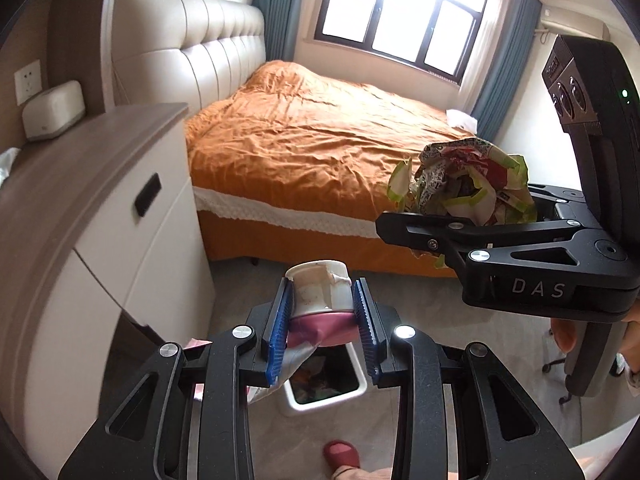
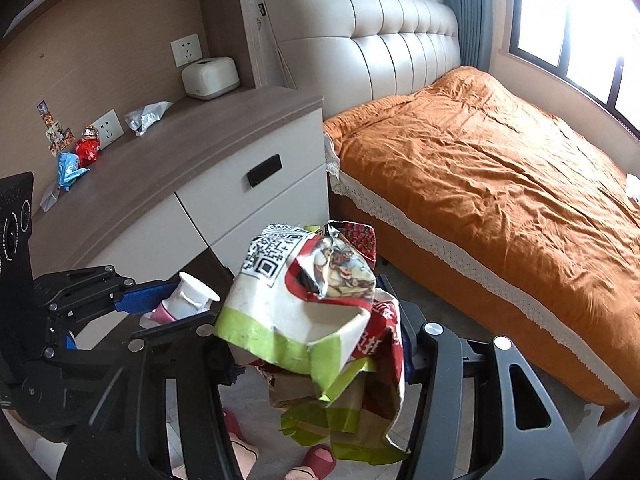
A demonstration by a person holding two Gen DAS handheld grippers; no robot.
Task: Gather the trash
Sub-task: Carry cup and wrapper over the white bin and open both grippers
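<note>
Between the left gripper's (image 1: 323, 322) blue pads (image 1: 280, 332), a white-and-pink cup (image 1: 320, 294) sits clamped above the white bin (image 1: 326, 386) on the floor. The right gripper (image 2: 316, 344) clenches crumpled wrappers (image 2: 316, 308) beside the orange bed (image 2: 500, 200).

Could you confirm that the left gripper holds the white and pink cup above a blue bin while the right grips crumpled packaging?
Not quite: the left wrist view shows the bin is white, not blue. The rest stands.

"DAS" (white letters) stands on the right tool (image 1: 408, 232).
</note>
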